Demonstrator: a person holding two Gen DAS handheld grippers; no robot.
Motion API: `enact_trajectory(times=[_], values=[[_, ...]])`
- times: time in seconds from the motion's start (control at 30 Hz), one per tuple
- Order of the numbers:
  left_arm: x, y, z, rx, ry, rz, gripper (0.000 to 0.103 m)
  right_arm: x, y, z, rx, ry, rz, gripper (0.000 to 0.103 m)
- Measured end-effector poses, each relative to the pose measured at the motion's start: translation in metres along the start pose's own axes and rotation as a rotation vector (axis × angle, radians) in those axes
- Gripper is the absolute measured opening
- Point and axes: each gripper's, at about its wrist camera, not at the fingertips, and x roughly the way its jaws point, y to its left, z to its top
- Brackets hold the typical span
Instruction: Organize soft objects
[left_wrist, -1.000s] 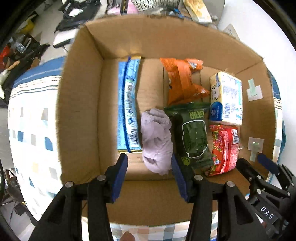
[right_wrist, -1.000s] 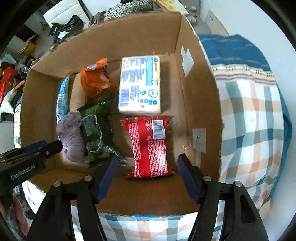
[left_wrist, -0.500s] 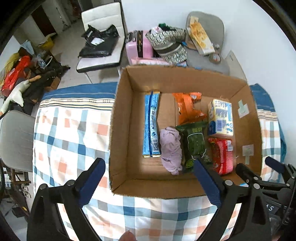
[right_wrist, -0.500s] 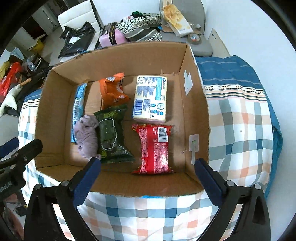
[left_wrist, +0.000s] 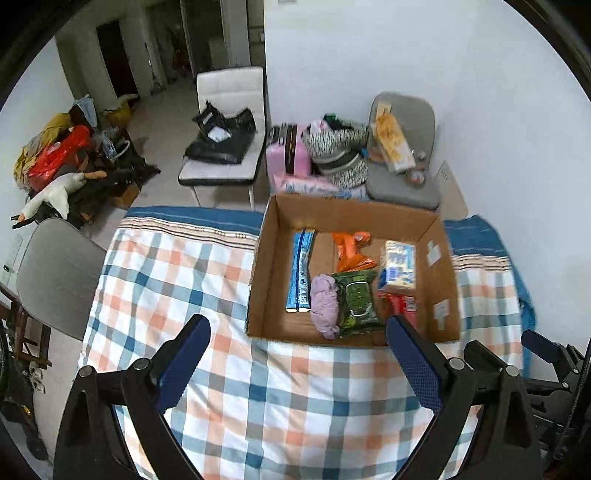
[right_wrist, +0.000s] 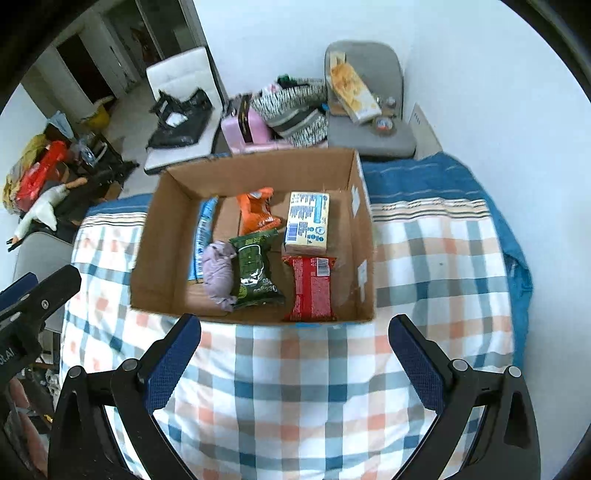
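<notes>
An open cardboard box (left_wrist: 264, 266) (right_wrist: 364, 236) stands on a checked cloth. Inside lie a long blue packet (left_wrist: 300, 271) (right_wrist: 202, 236), a lilac cloth bundle (left_wrist: 324, 305) (right_wrist: 218, 275), a green pack (left_wrist: 356, 297) (right_wrist: 255, 271), an orange bag (left_wrist: 351, 251) (right_wrist: 258, 212), a pale yellow and blue pack (left_wrist: 398, 264) (right_wrist: 308, 223) and a red pack (left_wrist: 402, 304) (right_wrist: 312, 290). My left gripper (left_wrist: 297, 363) is open and empty, above the cloth in front of the box. My right gripper (right_wrist: 295, 363) is open and empty, also in front of the box. It also shows in the left wrist view (left_wrist: 546, 373).
The checked cloth (left_wrist: 177, 280) (right_wrist: 436, 266) covers the table on both sides of the box. Behind the table stand a white chair with a black bag (left_wrist: 225, 147), a grey chair with a yellow packet (left_wrist: 402, 162) and a pink case (left_wrist: 288, 155). A grey chair (left_wrist: 55, 273) is at left.
Both grippers have pulled up and back from the box and opened wide. The lilac bundle stays in the box. The view now takes in the whole table and room.
</notes>
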Motion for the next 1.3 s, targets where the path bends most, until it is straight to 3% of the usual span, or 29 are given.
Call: enact_trajectory(times=[0.3, 0.6, 0.9, 1.3], values=[[-0.09, -0.001, -0.029, 0.01, -0.085, -0.019, 0.098, -0.115, -0.014, -0.043, 0.013, -0.154, 0.016, 0.103], [-0.143, -0.003, -0.046, 0.027, -0.155, -0.017, 0.098, -0.179, -0.016, -0.067, -0.002, -0.232, 0.03, 0.103], [-0.165, -0.002, -0.056, 0.029, -0.198, 0.005, 0.098, -0.209, -0.019, -0.074, -0.003, -0.29, 0.024, 0.103], [-0.162, 0.0, -0.063, 0.033, -0.176, 0.016, 0.098, -0.214, -0.02, -0.072, -0.014, -0.274, 0.008, 0.103]])
